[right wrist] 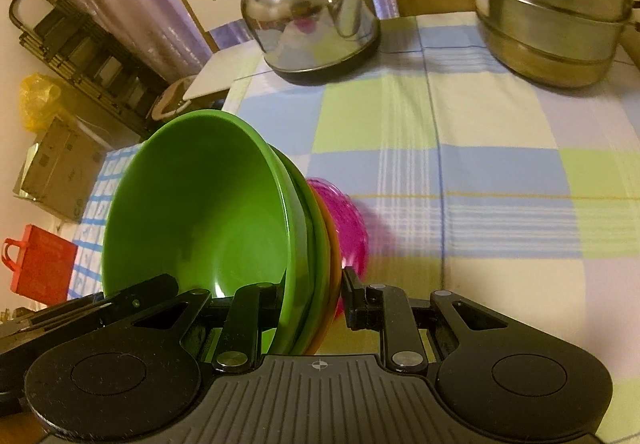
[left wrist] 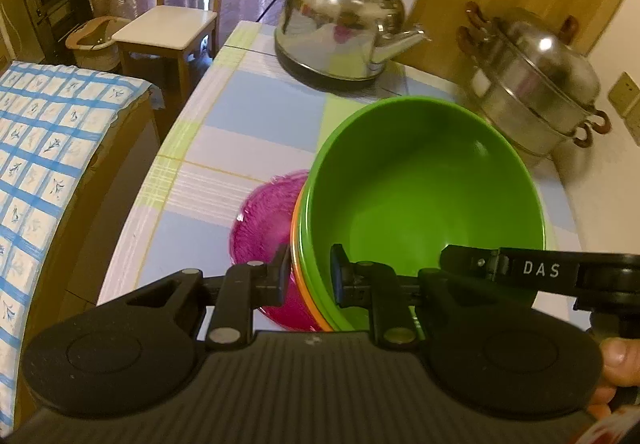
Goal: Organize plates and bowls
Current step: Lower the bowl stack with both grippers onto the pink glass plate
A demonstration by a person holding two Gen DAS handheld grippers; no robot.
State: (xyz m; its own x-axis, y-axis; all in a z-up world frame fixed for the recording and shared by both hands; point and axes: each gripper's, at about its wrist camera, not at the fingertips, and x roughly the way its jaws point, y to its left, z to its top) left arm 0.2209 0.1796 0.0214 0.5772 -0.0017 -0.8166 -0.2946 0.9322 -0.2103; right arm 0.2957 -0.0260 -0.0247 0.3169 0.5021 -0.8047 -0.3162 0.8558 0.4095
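A stack of nested bowls hangs tilted over the table: a green bowl [left wrist: 420, 196] [right wrist: 200, 204] on top, a second green one under it and an orange bowl [left wrist: 298, 244] [right wrist: 335, 244] at the bottom. My left gripper [left wrist: 310, 276] is shut on the stack's rims at its left side. On the opposite side my right gripper [right wrist: 314, 296] is shut on the same rims; one of its fingers [left wrist: 464, 264] shows in the left wrist view. A translucent pink dish [left wrist: 264, 228] [right wrist: 348, 220] lies below the stack, blurred like the table; I cannot tell whether they touch.
The table [left wrist: 248, 112] has a pastel chequered cloth. A steel kettle [left wrist: 340, 28] and a stacked steel steamer pot [left wrist: 532, 84] stand at its far side. Left of the table are a white chair [left wrist: 168, 28] and a blue-chequered covered surface [left wrist: 48, 132].
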